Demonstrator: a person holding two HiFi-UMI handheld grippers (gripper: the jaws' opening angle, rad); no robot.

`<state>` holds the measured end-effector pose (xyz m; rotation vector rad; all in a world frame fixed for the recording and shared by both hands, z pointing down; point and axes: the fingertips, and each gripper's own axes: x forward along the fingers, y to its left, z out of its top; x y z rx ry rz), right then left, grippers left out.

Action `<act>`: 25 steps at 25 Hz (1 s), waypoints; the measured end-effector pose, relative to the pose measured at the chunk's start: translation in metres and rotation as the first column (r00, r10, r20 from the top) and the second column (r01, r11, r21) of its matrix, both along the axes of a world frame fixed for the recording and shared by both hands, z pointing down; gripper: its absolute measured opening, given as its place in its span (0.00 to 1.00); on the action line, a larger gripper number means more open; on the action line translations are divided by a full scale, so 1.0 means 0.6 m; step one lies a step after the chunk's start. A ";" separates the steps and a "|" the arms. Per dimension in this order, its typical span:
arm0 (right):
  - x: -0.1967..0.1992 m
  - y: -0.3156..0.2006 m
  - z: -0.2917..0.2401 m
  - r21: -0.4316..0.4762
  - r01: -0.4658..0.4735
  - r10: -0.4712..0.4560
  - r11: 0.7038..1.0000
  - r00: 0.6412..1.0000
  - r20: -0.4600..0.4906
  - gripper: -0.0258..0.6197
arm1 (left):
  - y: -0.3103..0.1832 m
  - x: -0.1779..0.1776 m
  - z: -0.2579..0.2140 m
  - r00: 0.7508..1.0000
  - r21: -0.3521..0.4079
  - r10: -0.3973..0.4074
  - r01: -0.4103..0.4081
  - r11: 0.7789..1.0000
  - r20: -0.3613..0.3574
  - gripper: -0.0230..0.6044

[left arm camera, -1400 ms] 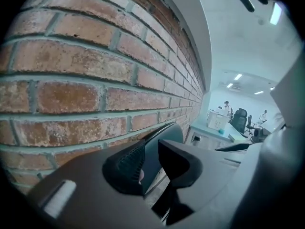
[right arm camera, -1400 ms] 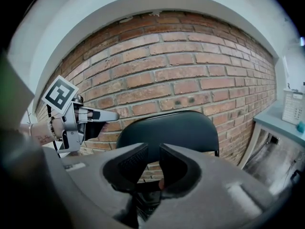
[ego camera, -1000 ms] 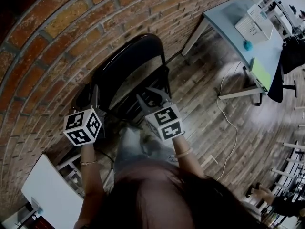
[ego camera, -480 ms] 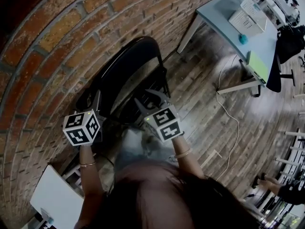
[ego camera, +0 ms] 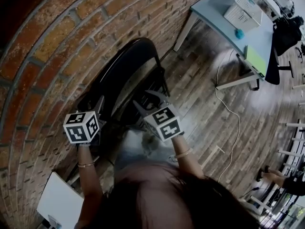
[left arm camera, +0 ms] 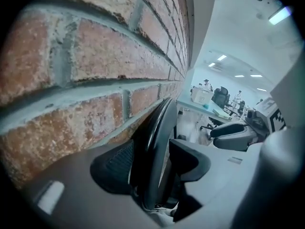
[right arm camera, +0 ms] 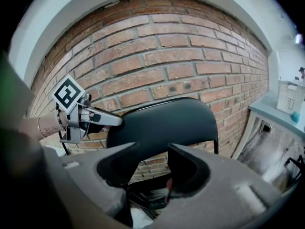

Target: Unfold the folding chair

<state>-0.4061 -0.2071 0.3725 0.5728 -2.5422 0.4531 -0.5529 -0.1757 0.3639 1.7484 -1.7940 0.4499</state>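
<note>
Black folding chair stands close against the brick wall, apparently still folded. Left gripper is wide, its jaws just opened further; the chair's back edge sits between them, pads not pressing. Right gripper has also just been opening; jaws apart, gripping nothing, chair just beyond. White basket on table; contents not discernible.

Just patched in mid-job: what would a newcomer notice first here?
A black folding chair against the red brick wall dominates every view. The left gripper straddles the chair's edge, its fingers just opened wide and not pressing. The right gripper, fingers also just opening, faces the chair and grips nothing.
</note>
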 end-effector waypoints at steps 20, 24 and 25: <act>0.021 -0.024 0.023 -0.055 -0.091 0.090 0.994 0.996 -0.016 0.32 | -0.027 0.009 0.027 0.994 -0.083 0.109 -0.108 0.991 0.016 0.41; 0.027 -0.028 0.042 -0.082 -0.114 0.112 0.990 0.993 -0.030 0.32 | -0.029 0.009 0.032 0.993 -0.103 0.117 -0.115 0.988 0.018 0.40; 0.029 -0.028 0.050 -0.092 -0.121 0.118 0.988 0.992 -0.035 0.32 | -0.029 0.010 0.035 0.992 -0.112 0.123 -0.119 0.987 0.024 0.40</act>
